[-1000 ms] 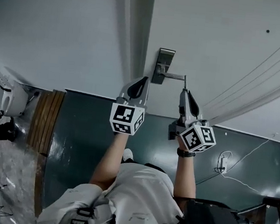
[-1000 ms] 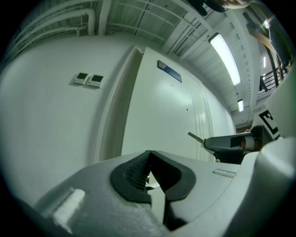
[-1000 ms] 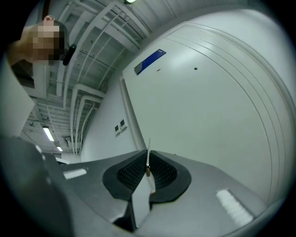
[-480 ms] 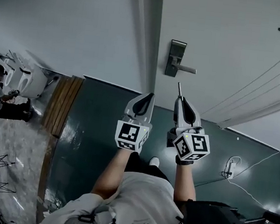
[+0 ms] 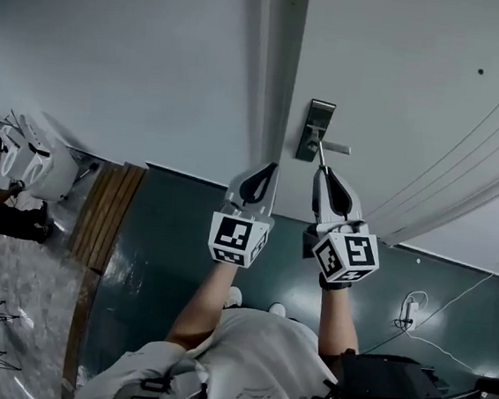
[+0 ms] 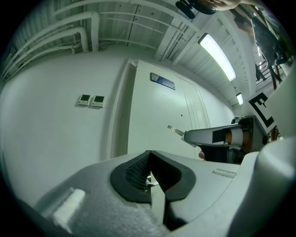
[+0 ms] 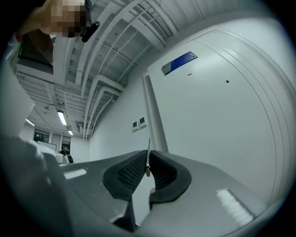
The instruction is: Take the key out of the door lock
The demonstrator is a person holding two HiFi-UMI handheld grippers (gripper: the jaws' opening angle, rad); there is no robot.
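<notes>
The dark green floor (image 5: 159, 256) runs up to the white door (image 5: 402, 95), which bears a metal lock plate (image 5: 316, 120). Wooden boards (image 5: 106, 216) lie on the floor at left and a white cable (image 5: 411, 309) at right. The person's shoes (image 5: 233, 297) stand between them.

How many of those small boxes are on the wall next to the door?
2. They sit side by side on the wall left of the door frame: the left box and the right box. More may lie outside the view.
</notes>
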